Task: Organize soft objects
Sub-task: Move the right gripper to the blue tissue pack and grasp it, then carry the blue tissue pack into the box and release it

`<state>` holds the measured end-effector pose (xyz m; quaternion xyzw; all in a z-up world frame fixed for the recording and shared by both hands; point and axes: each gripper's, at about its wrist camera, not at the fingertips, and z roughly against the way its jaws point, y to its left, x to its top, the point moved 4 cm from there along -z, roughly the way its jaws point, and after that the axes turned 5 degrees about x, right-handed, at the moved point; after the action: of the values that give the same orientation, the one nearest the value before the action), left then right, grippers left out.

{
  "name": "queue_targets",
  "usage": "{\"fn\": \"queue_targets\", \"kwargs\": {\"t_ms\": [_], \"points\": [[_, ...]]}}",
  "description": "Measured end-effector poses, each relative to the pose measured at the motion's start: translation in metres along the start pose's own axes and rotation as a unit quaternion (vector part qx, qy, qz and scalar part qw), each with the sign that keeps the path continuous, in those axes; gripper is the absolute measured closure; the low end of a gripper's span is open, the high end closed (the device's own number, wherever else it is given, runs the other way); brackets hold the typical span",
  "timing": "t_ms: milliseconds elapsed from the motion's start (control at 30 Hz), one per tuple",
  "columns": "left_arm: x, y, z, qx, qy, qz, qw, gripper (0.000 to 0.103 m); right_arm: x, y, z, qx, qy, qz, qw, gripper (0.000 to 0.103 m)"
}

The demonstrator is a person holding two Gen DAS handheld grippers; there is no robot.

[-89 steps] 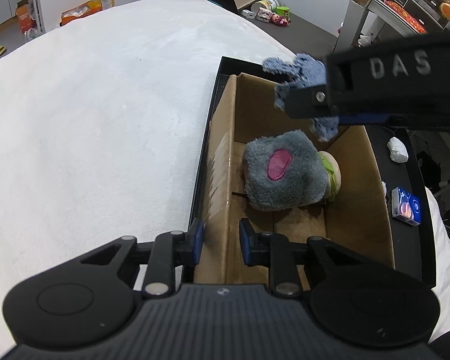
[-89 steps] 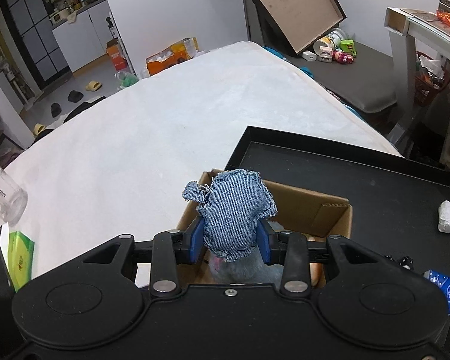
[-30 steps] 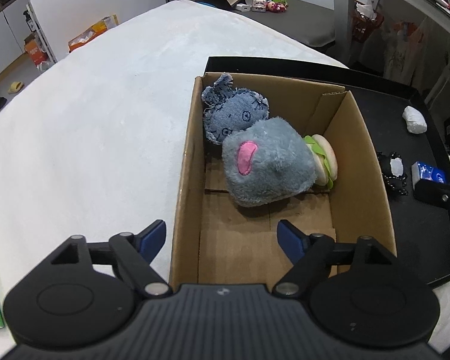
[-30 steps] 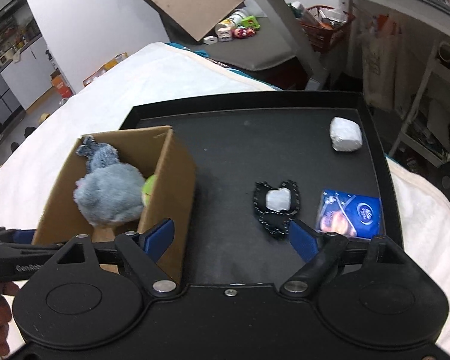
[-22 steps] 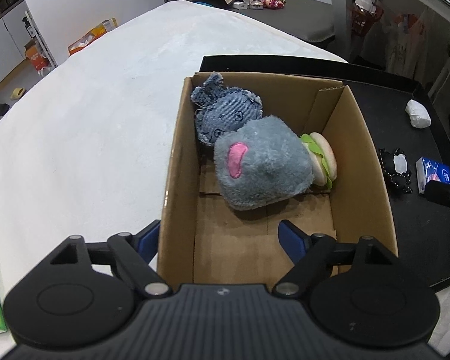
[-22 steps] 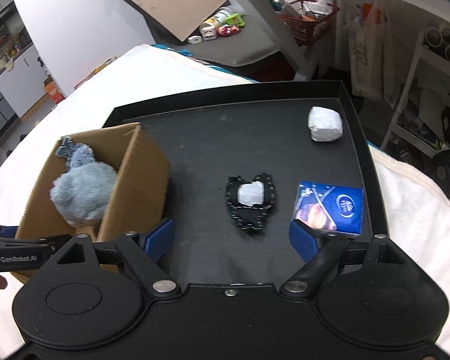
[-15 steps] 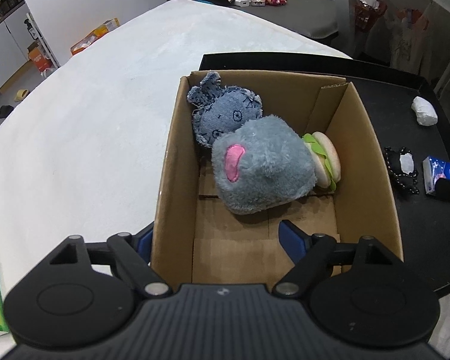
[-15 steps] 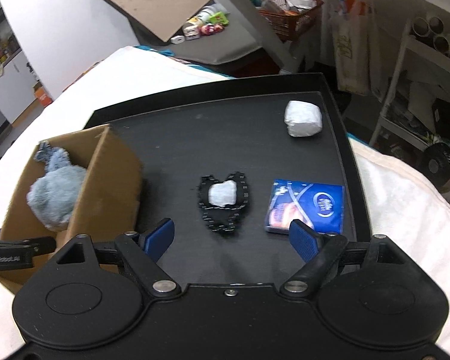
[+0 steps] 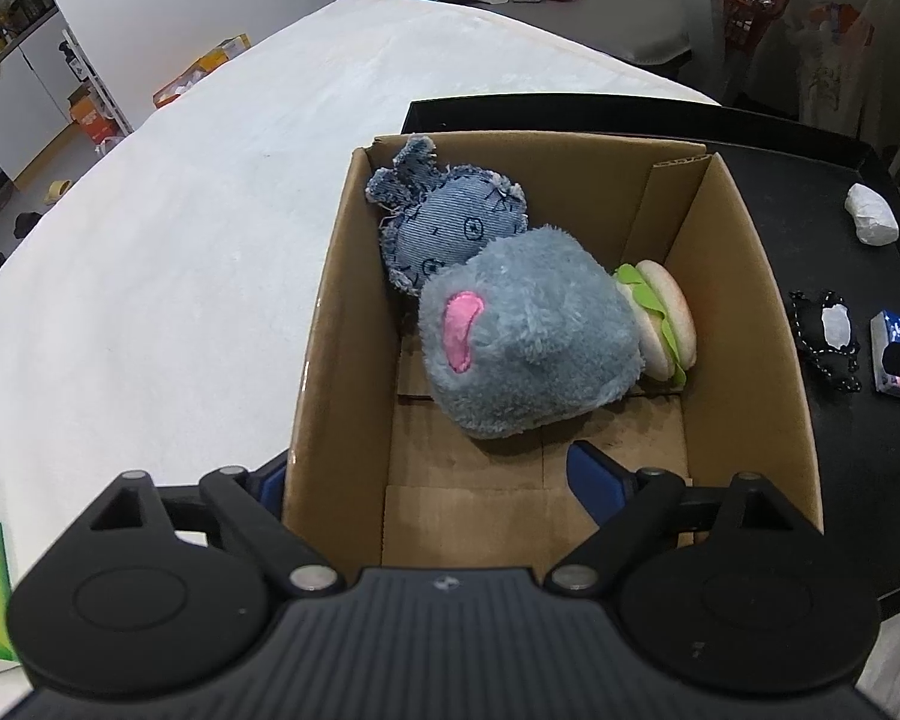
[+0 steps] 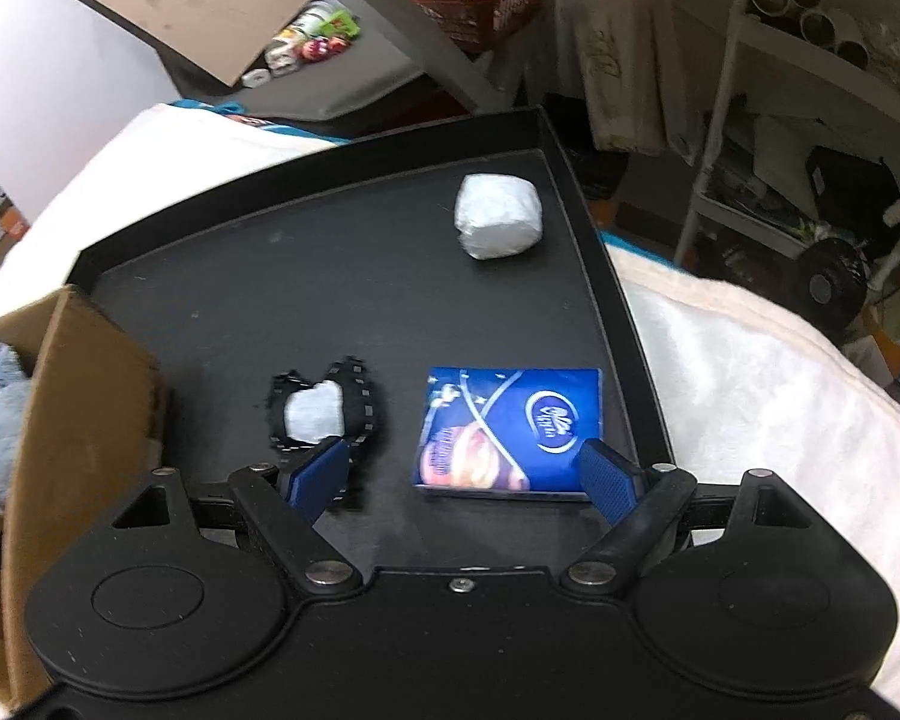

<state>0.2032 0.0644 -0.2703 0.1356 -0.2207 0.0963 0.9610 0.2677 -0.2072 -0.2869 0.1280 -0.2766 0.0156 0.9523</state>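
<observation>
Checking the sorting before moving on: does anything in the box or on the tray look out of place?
Nothing looks damaged or spilled. The denim toy, grey plush and burger toy lie crowded at the far end of the box; three items remain on the tray.

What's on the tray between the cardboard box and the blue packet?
In the right wrist view, a black chain curled around a small white lump lies between the box and the blue packet.
</observation>
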Motion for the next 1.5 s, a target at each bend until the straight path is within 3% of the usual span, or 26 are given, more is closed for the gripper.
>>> {"fn": "queue_targets", "kwargs": {"t_ms": [433, 633, 1100, 1500], "points": [[0.001, -0.001, -0.003, 0.001, 0.001, 0.0, 1.0, 0.014, 0.005, -0.009, -0.02, -0.03, 0.006, -0.001, 1.0, 0.021], [0.002, 0.0, -0.003, -0.006, 0.002, 0.001, 1.0, 0.014, -0.001, -0.008, -0.023, -0.046, 0.006, 0.021, 0.999, 0.032], [0.0, 0.011, 0.01, -0.028, -0.012, 0.01, 0.9995, 0.014, 0.005, 0.002, 0.005, -0.036, -0.004, 0.011, 0.999, 0.032], [-0.004, 0.031, 0.024, -0.051, -0.025, 0.028, 0.998, 0.014, 0.012, 0.046, 0.038, -0.003, -0.019, 0.04, 0.999, 0.032]]}}
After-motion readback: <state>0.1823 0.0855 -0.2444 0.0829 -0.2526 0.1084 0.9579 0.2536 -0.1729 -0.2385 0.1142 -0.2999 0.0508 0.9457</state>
